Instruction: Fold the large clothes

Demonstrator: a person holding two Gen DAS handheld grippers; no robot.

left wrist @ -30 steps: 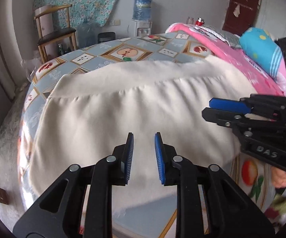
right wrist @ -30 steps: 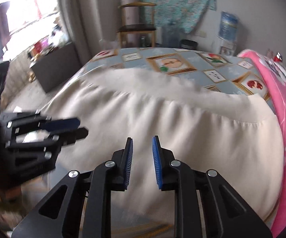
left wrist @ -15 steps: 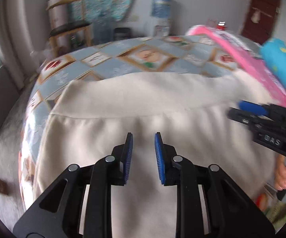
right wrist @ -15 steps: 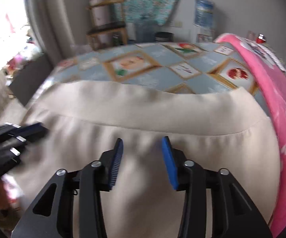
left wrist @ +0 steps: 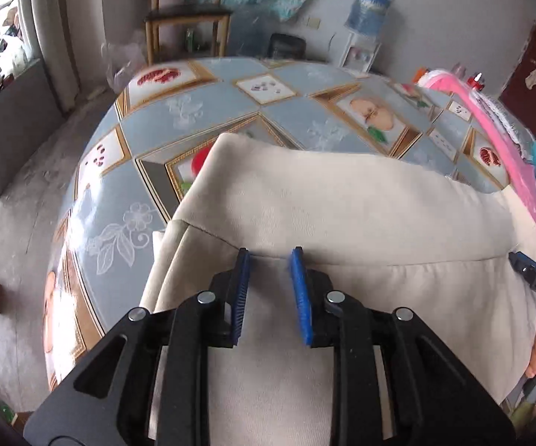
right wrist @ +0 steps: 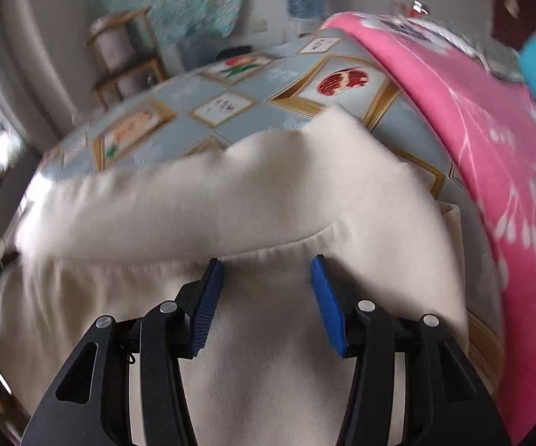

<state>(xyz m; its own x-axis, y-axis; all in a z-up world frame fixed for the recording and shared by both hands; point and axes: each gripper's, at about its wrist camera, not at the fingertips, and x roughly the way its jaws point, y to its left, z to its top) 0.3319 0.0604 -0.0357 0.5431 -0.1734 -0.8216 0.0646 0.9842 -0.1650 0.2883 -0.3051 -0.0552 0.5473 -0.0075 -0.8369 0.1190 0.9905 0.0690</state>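
- Both tongs hover empty over the cloth: the left tongs [left wrist: 270,290] show a narrow gap between their blue pads and are opening a little, while the right tongs [right wrist: 266,297] stand clearly wider, with nothing pinched in either.
- Cream cloth [left wrist: 342,223] lies spread on the table [left wrist: 201,111], its broad band at the far edge, and a pink blanket [right wrist: 491,148] runs along its right side.
- Left tongs sit over the seam near the cloth's left corner; right tongs sit over the same seam near the right corner, just beside the blanket.
- Judging by this, the step is to take the far band at both corners for a fold toward the person.
- Widen the left jaws more before going down, or the thick band may not fit.
- Bite past the seam, so all layers are caught, not only the top one.
- Keep the right tongs off the blanket.
- Grip both corners at matching spots, so the fold falls straight.
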